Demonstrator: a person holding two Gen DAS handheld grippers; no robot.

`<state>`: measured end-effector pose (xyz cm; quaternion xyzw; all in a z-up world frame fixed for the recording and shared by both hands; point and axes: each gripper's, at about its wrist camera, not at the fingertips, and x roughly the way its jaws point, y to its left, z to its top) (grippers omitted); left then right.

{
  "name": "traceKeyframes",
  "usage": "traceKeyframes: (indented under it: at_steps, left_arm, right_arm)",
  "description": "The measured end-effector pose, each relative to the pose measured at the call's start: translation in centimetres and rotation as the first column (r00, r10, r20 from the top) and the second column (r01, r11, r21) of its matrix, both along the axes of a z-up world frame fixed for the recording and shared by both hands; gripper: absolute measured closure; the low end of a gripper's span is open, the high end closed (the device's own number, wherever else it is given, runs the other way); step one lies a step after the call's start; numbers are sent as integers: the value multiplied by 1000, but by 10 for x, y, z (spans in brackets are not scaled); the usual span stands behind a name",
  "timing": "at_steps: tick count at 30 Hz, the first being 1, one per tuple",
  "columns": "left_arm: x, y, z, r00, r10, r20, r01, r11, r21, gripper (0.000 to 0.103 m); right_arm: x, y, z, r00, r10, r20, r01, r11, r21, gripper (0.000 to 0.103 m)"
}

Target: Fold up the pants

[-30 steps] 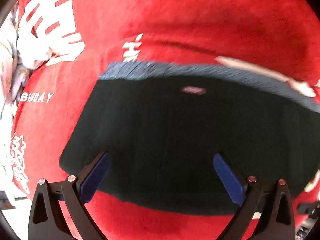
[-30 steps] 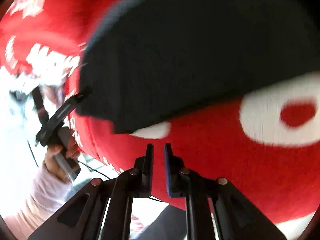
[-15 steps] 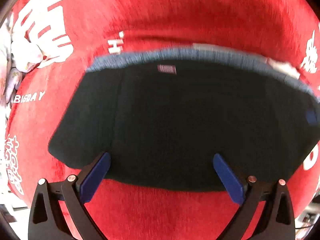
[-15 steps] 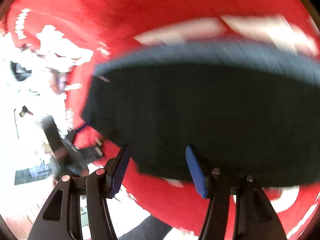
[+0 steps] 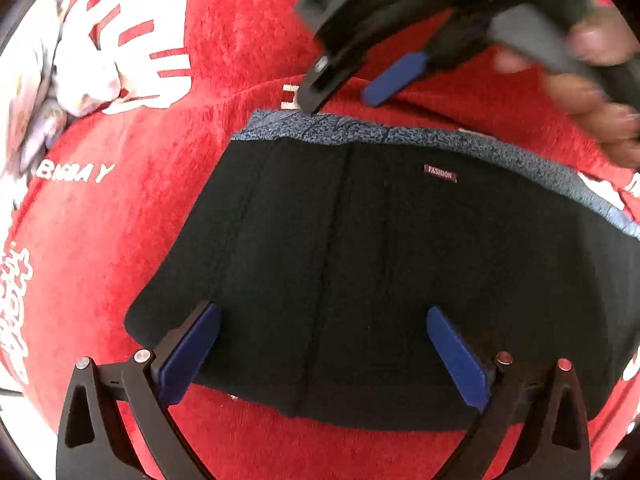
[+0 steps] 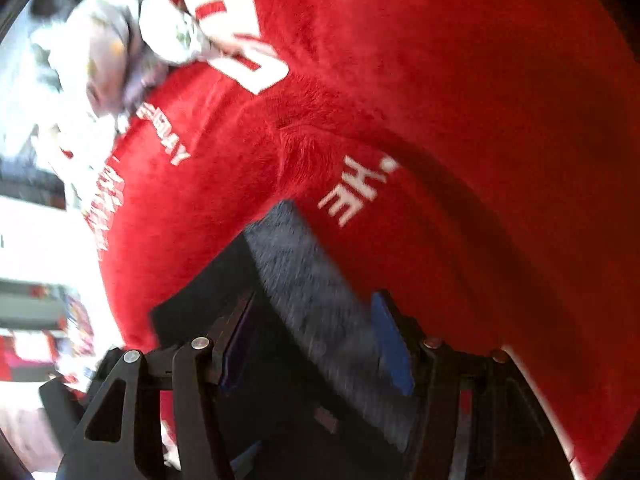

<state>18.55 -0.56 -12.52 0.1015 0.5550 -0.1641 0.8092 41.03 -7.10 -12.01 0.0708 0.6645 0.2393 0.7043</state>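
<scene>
Right gripper (image 6: 316,344) has swung across to the grey waistband (image 5: 400,136); its fingers, together a second ago, now apart and straddling it; left gripper (image 5: 320,356) fingers apart over pants (image 5: 360,280), folded flat on red blanket (image 5: 120,240); next fold likely.

The pants (image 5: 380,280) are made of a matt black cloth, with a waistband (image 5: 400,138) of rougher, speckled blue-grey knit. A small woven label (image 5: 440,173) is sewn on them. The blanket (image 5: 120,260) beneath is a fuzzy red pile with white print. The gripper fingers (image 5: 188,354) are matt black plastic with smooth blue pads.
</scene>
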Motion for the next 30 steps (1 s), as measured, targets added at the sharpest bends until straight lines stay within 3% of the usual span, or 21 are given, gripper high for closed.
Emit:
traceKeyframes:
  at_steps: [4, 5, 7, 12, 15, 18, 20, 22, 24, 25, 30]
  left_arm:
    - [-2, 5, 0, 1000, -6, 23, 7, 1000, -26, 0]
    - [-2, 6, -1, 1000, -6, 22, 7, 1000, -29, 0]
    - [-3, 8, 3, 1000, 3, 8, -3, 999, -33, 0]
    - [-6, 15, 9, 999, 30, -28, -31, 998, -53, 0]
    - [-5, 12, 12, 1000, -7, -29, 6, 1000, -24, 0]
    - [1, 15, 25, 999, 18, -50, -21, 998, -65, 0]
    - [6, 15, 30, 999, 35, -36, -38, 997, -69, 0]
    - [16, 13, 22, 998, 52, -44, -53, 998, -26, 0]
    - [22, 10, 3, 995, 57, -85, -53, 998, 44, 0]
    - [23, 11, 0, 996, 48, -71, -46, 998, 32, 0]
    - [14, 8, 8, 997, 28, -67, -22, 995, 97, 0]
  right_arm:
    - [17, 14, -30, 997, 34, -63, -37, 998, -45, 41]
    - [18, 13, -39, 993, 24, -116, -26, 1000, -18, 55]
    - [16, 10, -35, 986, 26, -165, -11, 996, 92, 96]
    - [15, 27, -15, 985, 104, -135, -86, 987, 135, 96]
    - [19, 31, -25, 990, 63, -128, -51, 994, 97, 96]
    - [14, 30, -39, 991, 0, -132, 6, 999, 49, 94]
    - [10, 19, -25, 992, -68, -107, 74, 996, 56, 90]
    - [2, 3, -10, 990, -115, -86, 119, 992, 40, 90]
    - [-15, -21, 10, 986, -160, -52, 162, 986, 32, 89]
    - [-27, -33, 17, 981, -185, -53, 188, 981, 42, 88]
    - [-117, -93, 28, 940, -310, -144, 316, 948, 24, 83]
